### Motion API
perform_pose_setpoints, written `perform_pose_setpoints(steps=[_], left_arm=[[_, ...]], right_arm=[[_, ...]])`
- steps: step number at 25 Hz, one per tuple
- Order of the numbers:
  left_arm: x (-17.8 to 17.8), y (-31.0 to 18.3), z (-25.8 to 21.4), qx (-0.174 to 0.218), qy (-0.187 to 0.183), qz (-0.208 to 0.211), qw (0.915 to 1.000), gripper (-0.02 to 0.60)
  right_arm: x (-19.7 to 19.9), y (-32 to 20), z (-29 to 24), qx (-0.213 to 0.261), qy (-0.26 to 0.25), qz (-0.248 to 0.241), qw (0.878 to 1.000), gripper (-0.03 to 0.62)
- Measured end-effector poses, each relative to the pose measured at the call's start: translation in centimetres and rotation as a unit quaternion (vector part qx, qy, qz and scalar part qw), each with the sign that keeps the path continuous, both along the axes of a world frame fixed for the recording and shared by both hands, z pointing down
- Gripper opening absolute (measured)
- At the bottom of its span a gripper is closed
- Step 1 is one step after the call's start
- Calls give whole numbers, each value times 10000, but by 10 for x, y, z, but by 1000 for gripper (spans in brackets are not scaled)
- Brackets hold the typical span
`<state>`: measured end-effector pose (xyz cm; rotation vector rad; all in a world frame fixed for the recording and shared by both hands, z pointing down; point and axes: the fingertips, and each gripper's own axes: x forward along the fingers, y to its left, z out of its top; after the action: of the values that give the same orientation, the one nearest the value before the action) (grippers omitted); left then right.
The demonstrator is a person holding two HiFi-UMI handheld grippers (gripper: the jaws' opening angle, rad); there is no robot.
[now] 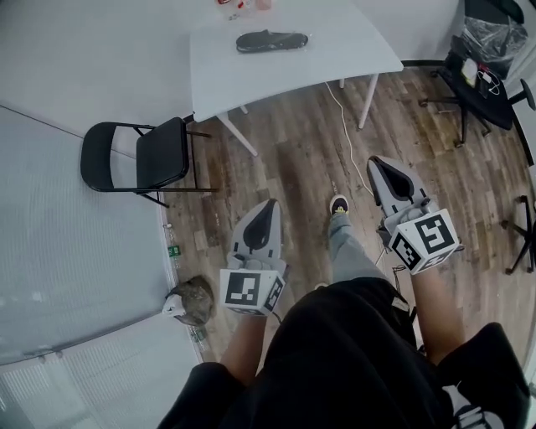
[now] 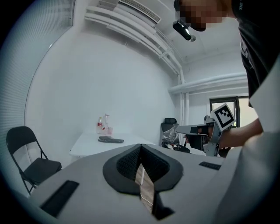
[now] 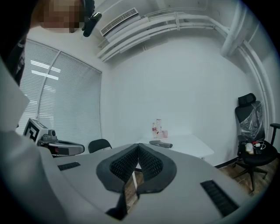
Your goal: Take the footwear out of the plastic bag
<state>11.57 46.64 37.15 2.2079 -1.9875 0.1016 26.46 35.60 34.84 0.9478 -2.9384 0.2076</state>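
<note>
A dark, flat item point(image 1: 272, 40) lies on the white table point(image 1: 352, 50) at the far side of the room. It looks like the footwear, and I cannot make out a plastic bag around it from here. The left gripper view shows the same dark item point(image 2: 110, 140) small, and the right gripper view shows that dark item point(image 3: 160, 144) too. My left gripper point(image 1: 269, 205) is shut and empty, held low in front of the person's body. My right gripper point(image 1: 377, 161) is shut too, with nothing in it. Both are far short of the table.
A black folding chair point(image 1: 138, 155) stands left of the table. An office chair point(image 1: 481, 80) with clutter is at the right. Bottles point(image 1: 239, 7) stand at the table's far edge. A white cable point(image 1: 347, 134) runs over the wooden floor, and a grey bundle point(image 1: 191, 302) lies near the left wall.
</note>
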Motion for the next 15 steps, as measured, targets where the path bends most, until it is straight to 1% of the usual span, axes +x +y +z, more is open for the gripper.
perform_pose_setpoints(steps=[5,9,12,15], left_arm=[[-22,-84,9,-188,-4,135,9997,21],[-36,-147,8,-217,-43,178,9996,21],[-47,-188,10,-288,-61,140,9995,21],[-65,-224,10,-382,-135,53,9992,21]], right_arm=[[-21,-81,14,-129,63,58,9999,11],[-32,-136,21,-260,143,5,9996,11],[-42,-175,28,-358,320,-97,9988,11],[-58,-212,29,-377,426,-195,9982,11]])
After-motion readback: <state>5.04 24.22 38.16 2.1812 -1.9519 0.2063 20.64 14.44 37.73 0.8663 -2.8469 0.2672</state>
